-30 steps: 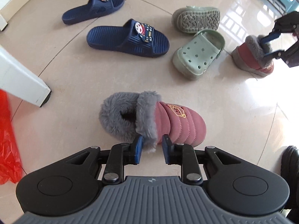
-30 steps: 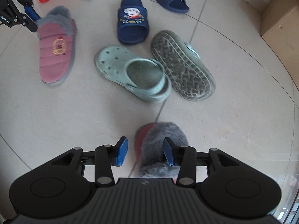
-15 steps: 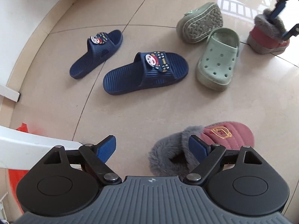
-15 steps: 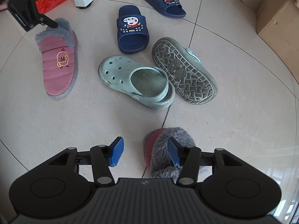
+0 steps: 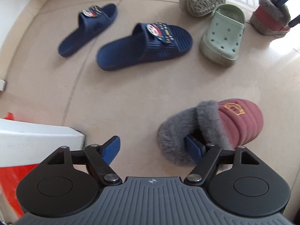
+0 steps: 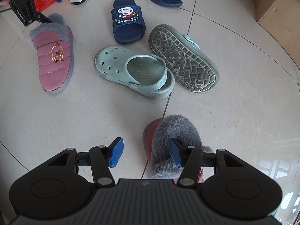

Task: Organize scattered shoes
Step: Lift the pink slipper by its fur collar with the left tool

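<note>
- Left gripper (image 5: 152,149): the jaws are spread wide and grasp nothing. The right-hand finger (image 5: 193,148) sits inside the heel opening of the near pink quilted slipper with grey fur lining (image 5: 210,131); the left-hand finger stands over bare tile floor (image 5: 120,97). Judged purpose: one finger inside and one outside brackets the furred heel wall, so closing would pinch that wall.
- Right gripper (image 6: 146,152): the jaws are likewise spread, gripping nothing. The right-hand finger (image 6: 175,154) is buried in the fur collar of the second pink quilted slipper with grey fur lining (image 6: 174,138); the left-hand finger hangs clear of it, over tile. The same collar pinch appears to be prepared.
- The two pink slippers lie well apart, one at each gripper. Pairing them side by side is the likely reason for the simultaneous approach.
- Ahead of the fingers, untouched: two navy blue rubber slides with cartoon badges (image 6: 128,21), near each other but at different angles; a pale green perforated foam clog (image 6: 135,71) upright; its mate, a pale green clog lying sole-up (image 6: 182,58), just beside it.
- Handling judgement: the fur is soft and compressible, so a shallow pinch may slip; a deeper bite on the heel wall is advisable.
- A white furniture leg (image 5: 37,140) stands left of the left gripper's fingers, with red plastic sheeting (image 5: 13,180) beside it.
</note>
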Motion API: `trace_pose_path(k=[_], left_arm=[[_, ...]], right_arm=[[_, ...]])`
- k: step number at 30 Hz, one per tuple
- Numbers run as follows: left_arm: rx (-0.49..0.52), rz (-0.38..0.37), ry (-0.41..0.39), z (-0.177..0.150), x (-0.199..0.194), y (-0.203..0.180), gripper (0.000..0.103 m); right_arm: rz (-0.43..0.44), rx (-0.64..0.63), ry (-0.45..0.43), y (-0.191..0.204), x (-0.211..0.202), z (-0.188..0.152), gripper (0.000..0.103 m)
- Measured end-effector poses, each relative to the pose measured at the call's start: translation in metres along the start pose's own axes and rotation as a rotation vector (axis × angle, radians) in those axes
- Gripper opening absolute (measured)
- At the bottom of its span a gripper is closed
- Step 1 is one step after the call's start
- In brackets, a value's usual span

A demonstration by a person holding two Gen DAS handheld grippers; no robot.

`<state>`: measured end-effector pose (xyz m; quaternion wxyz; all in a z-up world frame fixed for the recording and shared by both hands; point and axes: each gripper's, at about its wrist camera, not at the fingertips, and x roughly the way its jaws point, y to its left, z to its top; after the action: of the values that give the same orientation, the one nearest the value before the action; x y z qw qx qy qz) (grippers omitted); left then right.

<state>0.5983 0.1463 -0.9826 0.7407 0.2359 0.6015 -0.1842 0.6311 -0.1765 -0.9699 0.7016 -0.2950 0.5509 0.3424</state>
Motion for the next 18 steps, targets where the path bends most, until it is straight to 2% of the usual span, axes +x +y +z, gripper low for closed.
trace_pose_path(k=[1, 3, 5, 6, 8, 9, 15, 18], left_arm=[[-0.004, -0.01, 0.011, 0.001, 0.005, -0.002, 0.073], [-0.006, -0.009, 0.041, 0.002, 0.015, -0.008, 0.063], [-0.059, -0.028, 0.055, 0.0, 0.018, -0.005, 0.057], [-0.087, -0.039, 0.062, -0.001, 0.02, -0.003, 0.049], [-0.166, -0.072, 0.062, -0.007, 0.021, 0.001, 0.04], [-0.203, -0.086, 0.061, -0.01, 0.021, 0.003, 0.04], [-0.333, -0.053, 0.05, -0.023, 0.017, 0.0, 0.035], [-0.425, -0.073, 0.067, -0.031, 0.018, -0.003, 0.035]], right_arm=[[0.0, 0.005, -0.001, -0.001, 0.0, 0.0, 0.061], [0.001, 0.016, -0.001, -0.002, 0.001, 0.001, 0.061], [0.0, 0.025, 0.002, -0.002, 0.002, 0.001, 0.061], [0.001, 0.033, 0.003, -0.002, 0.002, 0.001, 0.061], [0.005, 0.044, 0.004, -0.003, 0.004, 0.002, 0.061], [0.007, 0.047, 0.005, -0.003, 0.005, 0.002, 0.061], [0.013, 0.078, 0.01, -0.007, 0.015, 0.005, 0.064], [0.011, 0.084, 0.002, -0.006, 0.018, 0.008, 0.066]])
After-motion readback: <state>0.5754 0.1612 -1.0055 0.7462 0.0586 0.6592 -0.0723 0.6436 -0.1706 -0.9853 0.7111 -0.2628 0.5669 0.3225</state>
